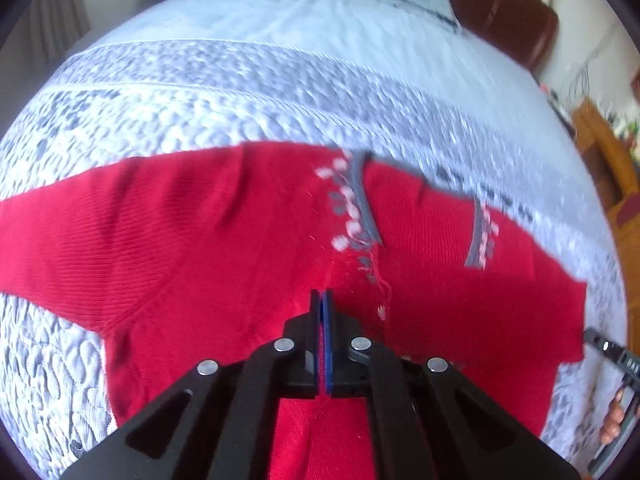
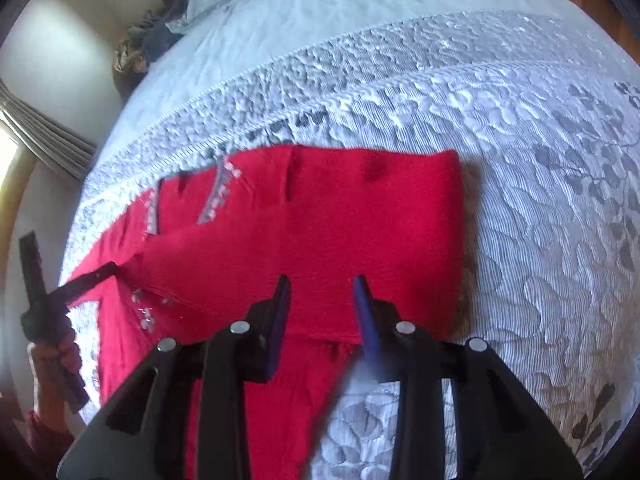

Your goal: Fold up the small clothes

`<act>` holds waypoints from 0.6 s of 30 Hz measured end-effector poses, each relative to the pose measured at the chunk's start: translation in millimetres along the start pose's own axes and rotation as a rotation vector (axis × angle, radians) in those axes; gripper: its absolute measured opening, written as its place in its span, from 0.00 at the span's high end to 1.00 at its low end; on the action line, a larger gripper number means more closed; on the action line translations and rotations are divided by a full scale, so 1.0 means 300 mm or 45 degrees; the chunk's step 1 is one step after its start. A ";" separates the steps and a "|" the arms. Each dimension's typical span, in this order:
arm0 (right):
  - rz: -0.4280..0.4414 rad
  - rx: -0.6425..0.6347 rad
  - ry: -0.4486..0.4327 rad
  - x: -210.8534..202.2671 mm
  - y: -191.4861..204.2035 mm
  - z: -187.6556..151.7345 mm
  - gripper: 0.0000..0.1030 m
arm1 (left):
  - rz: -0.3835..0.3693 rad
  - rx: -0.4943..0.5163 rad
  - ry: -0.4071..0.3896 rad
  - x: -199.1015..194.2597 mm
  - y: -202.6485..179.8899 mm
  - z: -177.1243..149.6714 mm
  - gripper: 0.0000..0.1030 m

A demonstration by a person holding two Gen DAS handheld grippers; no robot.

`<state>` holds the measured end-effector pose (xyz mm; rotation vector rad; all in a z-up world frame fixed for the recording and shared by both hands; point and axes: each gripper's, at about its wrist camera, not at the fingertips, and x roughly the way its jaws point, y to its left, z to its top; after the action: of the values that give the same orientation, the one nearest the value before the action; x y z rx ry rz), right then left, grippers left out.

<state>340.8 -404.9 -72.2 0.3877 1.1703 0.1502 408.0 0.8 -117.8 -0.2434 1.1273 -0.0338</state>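
Looking largest first, I have the bed (image 2: 520, 128) under its grey-and-white quilted cover, and the red sweater (image 2: 320, 224) lies spread on it, one sleeve already laid across the body. My left gripper (image 1: 322, 300) has its jaws pressed fully together above the red knit near the patterned neckline (image 1: 356, 208); whether any cloth is pinched between them I cannot tell. My right gripper (image 2: 322, 282) holds its jaws partly apart over the sweater's near edge, gripping nothing I can see. My worry: if the left jaws closed on air, lifting would leave the fabric behind; if they caught one layer only, the fold would drag askew. No containers show in either view.
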 end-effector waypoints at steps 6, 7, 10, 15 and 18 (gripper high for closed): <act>-0.125 -0.102 0.059 0.049 0.043 -0.012 0.58 | 0.072 0.096 0.020 -0.003 0.016 0.010 0.92; -0.120 -0.107 0.067 0.061 0.049 -0.018 0.58 | 0.038 0.106 0.033 -0.005 0.008 0.006 0.92; -0.118 -0.109 0.084 0.100 0.056 -0.034 0.58 | -0.063 0.169 0.080 -0.003 -0.057 -0.006 0.84; -0.109 -0.107 0.077 0.117 0.045 -0.062 0.58 | -0.074 0.217 0.197 0.115 -0.149 0.008 0.65; -0.103 -0.118 0.053 0.099 0.033 -0.088 0.59 | -0.073 0.183 0.266 0.190 -0.158 0.008 0.81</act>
<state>329.0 -380.8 -103.0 0.2561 1.2135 0.1425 439.2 -53.5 -157.6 -0.1459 1.3192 -0.1940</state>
